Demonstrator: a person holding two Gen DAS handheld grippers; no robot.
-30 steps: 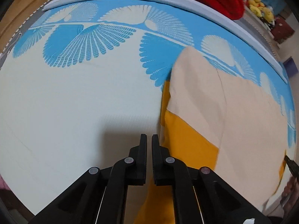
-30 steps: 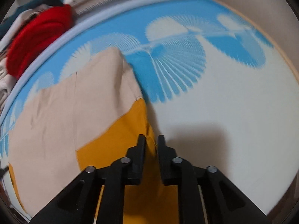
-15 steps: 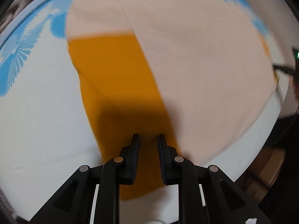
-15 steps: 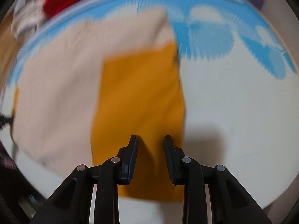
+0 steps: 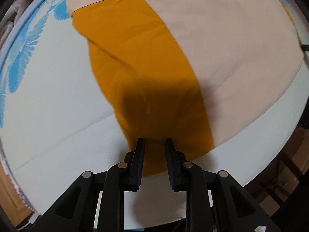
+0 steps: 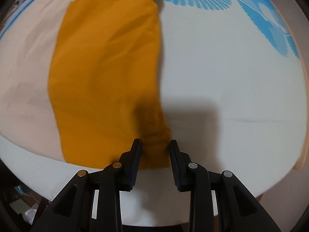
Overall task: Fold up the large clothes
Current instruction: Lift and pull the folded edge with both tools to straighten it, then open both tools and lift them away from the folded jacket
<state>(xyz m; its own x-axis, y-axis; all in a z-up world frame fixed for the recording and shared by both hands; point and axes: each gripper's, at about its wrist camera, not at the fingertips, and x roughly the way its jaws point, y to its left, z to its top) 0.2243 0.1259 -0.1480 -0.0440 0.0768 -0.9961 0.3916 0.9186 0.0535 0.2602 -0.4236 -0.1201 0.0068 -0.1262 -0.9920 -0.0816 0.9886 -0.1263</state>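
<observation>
Left wrist view is showing the left hand-held gripper [image 5: 154,143] hovering half-open, holding nothing, over the garment's [image 5: 143,63] near hem; the right hand-held gripper [image 6: 154,145] likewise. The soft, light garment is lying on the bed [image 6: 222,73], stretching toward 12 o'clock; it looks best pinched at the hem corners.

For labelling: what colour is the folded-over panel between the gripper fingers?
Mustard orange panel, against beige garment; clearest in right wrist view.

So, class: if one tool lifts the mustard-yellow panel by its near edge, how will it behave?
The mustard-yellow panel would likely drape limply, since it already shows soft creases. It looks thin and light. Being joined to the beige cloth, it would probably drag that along.
</observation>
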